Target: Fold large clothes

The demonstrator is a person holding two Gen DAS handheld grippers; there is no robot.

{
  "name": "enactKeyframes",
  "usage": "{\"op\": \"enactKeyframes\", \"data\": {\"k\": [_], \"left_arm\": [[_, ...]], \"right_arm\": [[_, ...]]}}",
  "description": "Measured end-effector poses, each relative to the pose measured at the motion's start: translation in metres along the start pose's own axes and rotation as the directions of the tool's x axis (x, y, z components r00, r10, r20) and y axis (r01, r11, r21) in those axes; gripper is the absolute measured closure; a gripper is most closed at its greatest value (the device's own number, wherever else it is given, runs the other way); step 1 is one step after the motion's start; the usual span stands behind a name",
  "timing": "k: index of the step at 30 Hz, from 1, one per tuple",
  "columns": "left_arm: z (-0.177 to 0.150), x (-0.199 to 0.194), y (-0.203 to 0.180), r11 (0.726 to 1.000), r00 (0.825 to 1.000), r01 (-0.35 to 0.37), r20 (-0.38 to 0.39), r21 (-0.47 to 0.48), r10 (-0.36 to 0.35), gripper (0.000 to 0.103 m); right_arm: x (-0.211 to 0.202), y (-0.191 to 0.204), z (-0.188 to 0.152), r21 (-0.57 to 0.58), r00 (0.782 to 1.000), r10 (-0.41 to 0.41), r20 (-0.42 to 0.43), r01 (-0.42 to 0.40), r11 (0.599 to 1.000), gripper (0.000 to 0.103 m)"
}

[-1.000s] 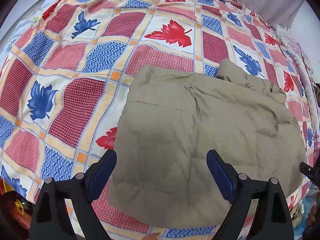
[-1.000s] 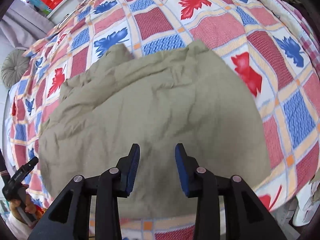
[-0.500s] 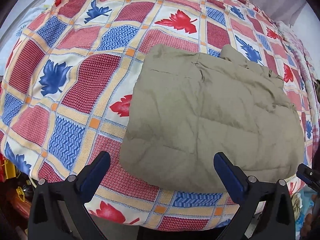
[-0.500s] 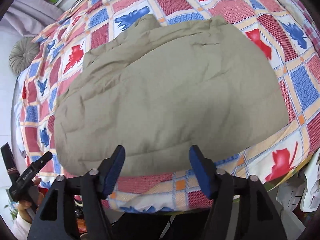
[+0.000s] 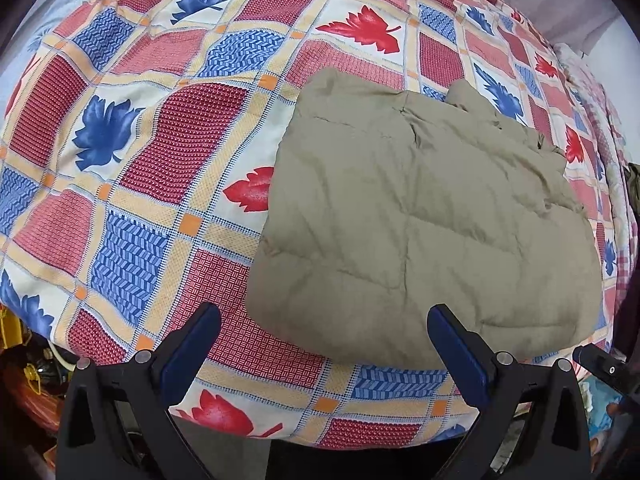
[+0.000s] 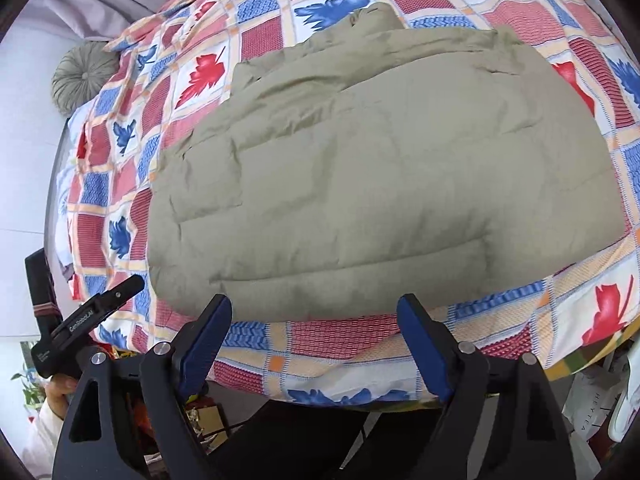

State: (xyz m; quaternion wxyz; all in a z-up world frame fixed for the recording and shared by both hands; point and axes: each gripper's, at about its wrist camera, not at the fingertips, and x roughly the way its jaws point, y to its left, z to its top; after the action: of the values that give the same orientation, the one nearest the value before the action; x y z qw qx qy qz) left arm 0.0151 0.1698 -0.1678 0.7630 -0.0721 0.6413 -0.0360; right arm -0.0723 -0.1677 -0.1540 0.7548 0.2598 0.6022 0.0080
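A khaki quilted jacket [image 5: 432, 216] lies folded into a thick rectangle on the bed, its collar end at the far side; the same jacket [image 6: 380, 168] fills the right wrist view. My left gripper [image 5: 324, 348] hangs wide open over the bed's near edge, just short of the jacket's near left corner, with nothing between its blue pads. My right gripper [image 6: 316, 332] hovers before the jacket's near edge; its jaws are opening and hold nothing. The left gripper's tip [image 6: 108, 296] shows at the left of the right wrist view, held by a hand [image 6: 56, 396].
The bed wears a patchwork cover [image 5: 168, 152] with red and blue leaves. A round grey cushion [image 6: 84, 76] sits at its far end. Clutter lies on the floor beside the bed [image 5: 28, 384], and a white bag [image 6: 596, 408] stands at the right.
Both grippers have drawn back from over the jacket toward the bed's near edge. The right jaws have spread from narrow to wide. The jacket lies still.
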Motion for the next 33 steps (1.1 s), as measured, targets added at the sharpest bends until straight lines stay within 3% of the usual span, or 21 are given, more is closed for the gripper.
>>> {"op": "enactKeyframes", "data": {"k": [6, 10, 14, 19, 27, 33], "left_arm": [[-0.001, 0.002, -0.003, 1.0, 1.0, 0.008, -0.008, 0.013, -0.008, 0.0], [0.001, 0.005, -0.004, 0.999, 1.0, 0.024, -0.016, 0.024, -0.024, 0.0], [0.009, 0.007, 0.005, 0.997, 0.997, 0.073, -0.01, 0.02, -0.073, 0.0], [0.024, 0.018, 0.033, 0.983, 0.983, 0.175, -0.046, -0.056, -0.178, 0.0], [0.02, 0.033, 0.038, 0.986, 0.986, 0.148, -0.07, -0.08, -0.153, 0.0], [0.017, 0.037, 0.026, 0.99, 0.988, 0.135, -0.074, -0.041, -0.137, 0.0]], "right_arm": [[0.01, -0.003, -0.005, 0.041, 0.999, 0.021, -0.035, -0.019, 0.999, 0.016], [0.021, -0.009, -0.006, 0.084, 0.993, 0.04, -0.113, -0.031, 0.996, 0.016], [0.028, -0.013, -0.009, 0.113, 0.988, 0.05, -0.148, -0.033, 0.993, 0.016], [0.031, -0.015, -0.011, 0.12, 0.987, 0.045, -0.155, -0.027, 0.992, 0.016], [0.034, -0.018, -0.012, 0.133, 0.987, 0.036, -0.155, -0.015, 0.991, 0.016], [0.028, -0.02, -0.001, 0.155, 0.993, 0.048, -0.112, -0.03, 0.988, 0.016]]}}
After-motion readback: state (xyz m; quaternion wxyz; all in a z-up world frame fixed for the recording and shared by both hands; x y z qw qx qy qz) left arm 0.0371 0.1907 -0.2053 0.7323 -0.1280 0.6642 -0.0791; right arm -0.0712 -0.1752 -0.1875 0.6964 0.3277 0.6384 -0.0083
